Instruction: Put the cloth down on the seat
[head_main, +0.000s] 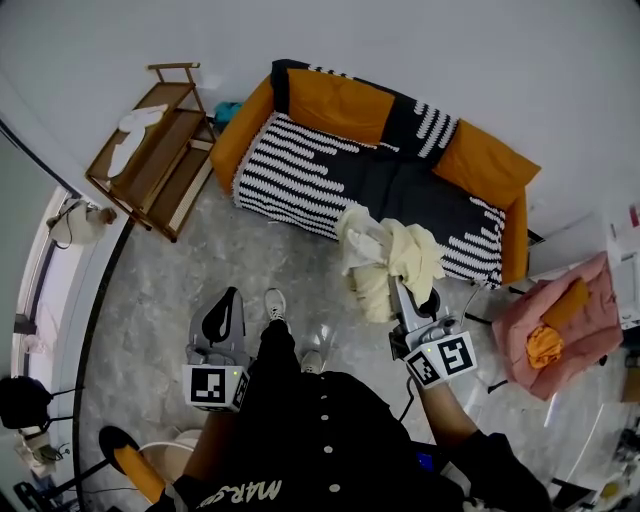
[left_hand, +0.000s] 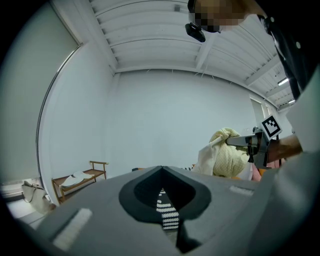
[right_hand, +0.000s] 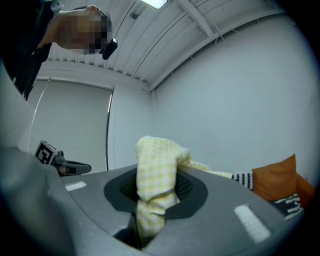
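The right gripper's (head_main: 398, 292) fingers clamp the yellow cloth (head_main: 392, 255) near the sofa seat's (head_main: 400, 185) front edge; the left gripper's (head_main: 229, 303) fingers are together.

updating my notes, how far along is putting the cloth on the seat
Done: the yellow cloth is picked up, pinched in the right gripper. In hand: it hangs in the air in front of the striped seat and does not appear to rest on it. Left: carry it over the seat, lower it and open the jaws. The left gripper holds nothing.
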